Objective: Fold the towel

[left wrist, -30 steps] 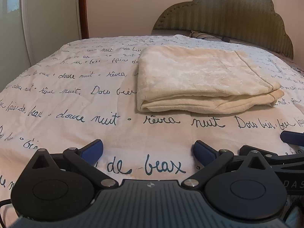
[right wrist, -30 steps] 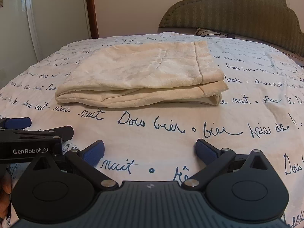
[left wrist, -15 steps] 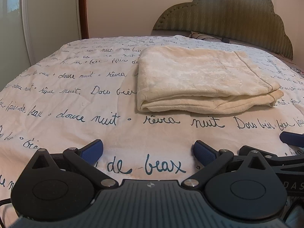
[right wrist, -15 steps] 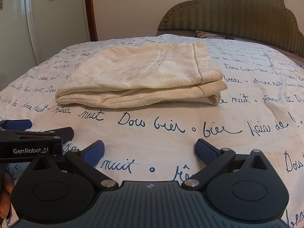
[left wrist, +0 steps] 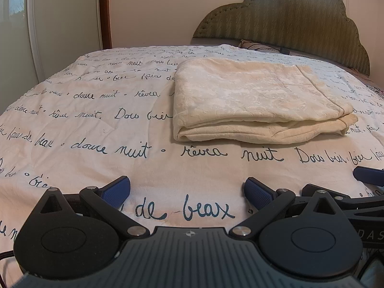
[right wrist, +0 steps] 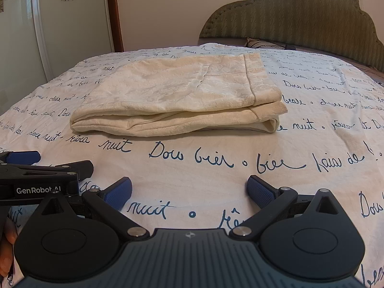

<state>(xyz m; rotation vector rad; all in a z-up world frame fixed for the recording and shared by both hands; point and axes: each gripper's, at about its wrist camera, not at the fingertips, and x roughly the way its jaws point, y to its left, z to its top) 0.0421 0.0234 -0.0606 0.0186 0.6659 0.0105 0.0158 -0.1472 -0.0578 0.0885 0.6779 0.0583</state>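
A cream towel (left wrist: pixel 254 103) lies folded in layers on the bed, its folded edge toward me; in the right wrist view the towel (right wrist: pixel 177 100) sits ahead and slightly left. My left gripper (left wrist: pixel 187 190) is open, empty, low over the bedspread well short of the towel. My right gripper (right wrist: pixel 189 192) is likewise open and empty, near the bed's front. The right gripper's blue fingertip (left wrist: pixel 367 175) shows at the right edge of the left wrist view; the left gripper's fingertip (right wrist: pixel 22 156) shows at the left edge of the right wrist view.
The white bedspread (left wrist: pixel 96 124) with dark script writing covers the bed. A green padded headboard (right wrist: pixel 288 19) stands at the far end, with a pillow (left wrist: pixel 259 45) below it. A wardrobe door (right wrist: pixel 60 24) with flower decals is at the left. A hand (right wrist: pixel 6 252) shows low left.
Both grippers have tipped or risen slightly, so more of the wall and headboard shows. The towel has not moved and both grippers stay open.
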